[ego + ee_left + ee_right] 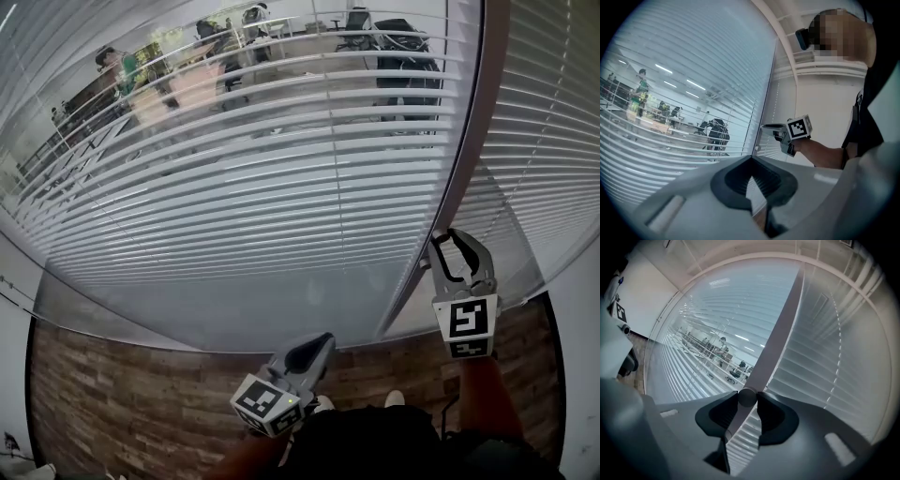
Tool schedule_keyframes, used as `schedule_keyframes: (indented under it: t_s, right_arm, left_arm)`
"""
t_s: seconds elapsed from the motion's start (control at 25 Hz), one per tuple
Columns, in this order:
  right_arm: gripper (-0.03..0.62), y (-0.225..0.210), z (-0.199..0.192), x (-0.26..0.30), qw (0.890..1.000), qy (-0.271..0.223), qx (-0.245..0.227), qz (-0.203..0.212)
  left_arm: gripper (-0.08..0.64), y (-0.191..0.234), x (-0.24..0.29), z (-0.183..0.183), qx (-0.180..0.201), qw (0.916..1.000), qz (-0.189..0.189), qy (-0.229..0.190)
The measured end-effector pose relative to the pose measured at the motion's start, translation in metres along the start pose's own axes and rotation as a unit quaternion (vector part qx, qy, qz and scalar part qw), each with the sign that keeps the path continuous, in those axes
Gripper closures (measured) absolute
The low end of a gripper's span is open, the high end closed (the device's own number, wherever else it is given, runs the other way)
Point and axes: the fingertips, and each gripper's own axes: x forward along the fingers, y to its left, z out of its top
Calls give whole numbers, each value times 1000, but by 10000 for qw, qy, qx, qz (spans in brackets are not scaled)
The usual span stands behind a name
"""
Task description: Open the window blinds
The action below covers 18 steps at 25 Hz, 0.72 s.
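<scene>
- At the window, the blinds [281,187] hang fully lowered over the glass, their slats tilted enough that an office with desks and chairs shows through.
- Between this panel and a second set of blinds [553,141] on the right runs the window frame [469,122].
- Right gripper [453,239]: raised to the frame and pointing roughly level. In its own view its jaws are clamped on the tilt wand [778,333], with the wand's round section seated between the pads and the rod running up and away along the frame.
- Left gripper [319,342]: held low and well apart from the blinds. Its jaw tips meet and nothing is between them.
- Below the glass lies wood-pattern floor [112,403].
</scene>
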Motion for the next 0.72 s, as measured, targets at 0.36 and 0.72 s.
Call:
schedule_keyframes:
  t_s: [0.36, 0.72]
  right_arm:
    - [439, 9, -6, -2, 9999, -79, 30, 145]
    - [515, -6, -2, -36, 9949, -382, 759, 549]
  left_arm:
    - [560, 2, 1, -4, 6, 10000, 28, 1]
    - [560, -27, 7, 2, 56, 10000, 42, -42]
